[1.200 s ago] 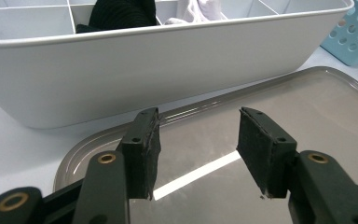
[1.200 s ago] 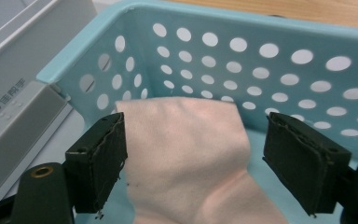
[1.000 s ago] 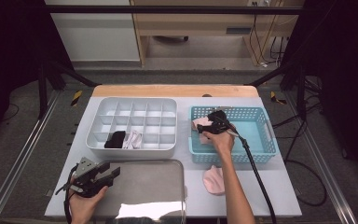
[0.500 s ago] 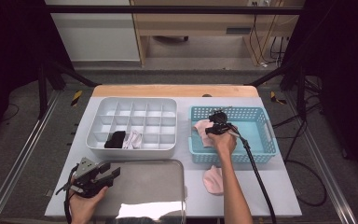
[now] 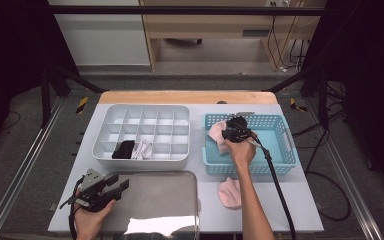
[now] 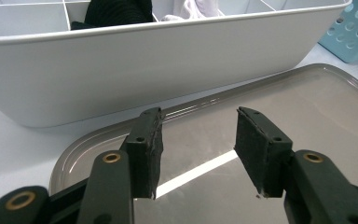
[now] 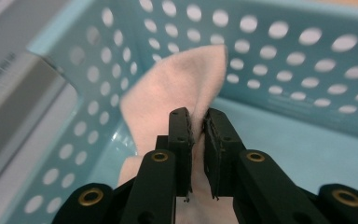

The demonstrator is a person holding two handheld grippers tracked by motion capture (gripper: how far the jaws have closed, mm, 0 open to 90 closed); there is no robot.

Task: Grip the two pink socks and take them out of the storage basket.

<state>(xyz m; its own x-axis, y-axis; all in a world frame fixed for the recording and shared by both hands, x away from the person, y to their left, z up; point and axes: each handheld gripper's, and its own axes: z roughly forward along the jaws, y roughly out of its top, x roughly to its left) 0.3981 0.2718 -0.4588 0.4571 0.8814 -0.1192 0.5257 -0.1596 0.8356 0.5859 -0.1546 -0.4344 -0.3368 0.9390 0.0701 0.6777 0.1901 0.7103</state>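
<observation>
Two claws are working at the pale grey surface (image 5: 300,200). The right claw (image 5: 228,133) is reaching into the left half of the one light blue perforated plastic basket (image 5: 280,150), and its jaws have just been closing. In the right gripper view the right claw (image 7: 198,128) is clenching a fold of one soft pale pink cloth piece (image 7: 177,88), with the fabric pinched between both black pads and standing up against the basket's near corner wall (image 7: 98,84). In the high view this cloth (image 5: 216,131) is lying inside the basket at its left end, touching the left wall.

A second pale pink cloth piece (image 5: 229,194) is lying flat on the surface just in front of the basket, beside the person's right forearm (image 5: 250,200).

The left claw (image 5: 112,186) is hovering at the left edge of the one shiny rectangular metal tray (image 5: 170,200). In the left gripper view its jaws are standing apart with nothing between the pads (image 6: 149,149), so the left claw (image 6: 198,149) is released above the tray's bare sheet (image 6: 307,107).

One white plastic divided organiser box (image 5: 180,112) is sitting behind the tray. Two of its front compartments are occupied: one is holding a rolled black fabric item (image 5: 123,149), and the next one to its right is holding a white fabric item (image 5: 143,148).
</observation>
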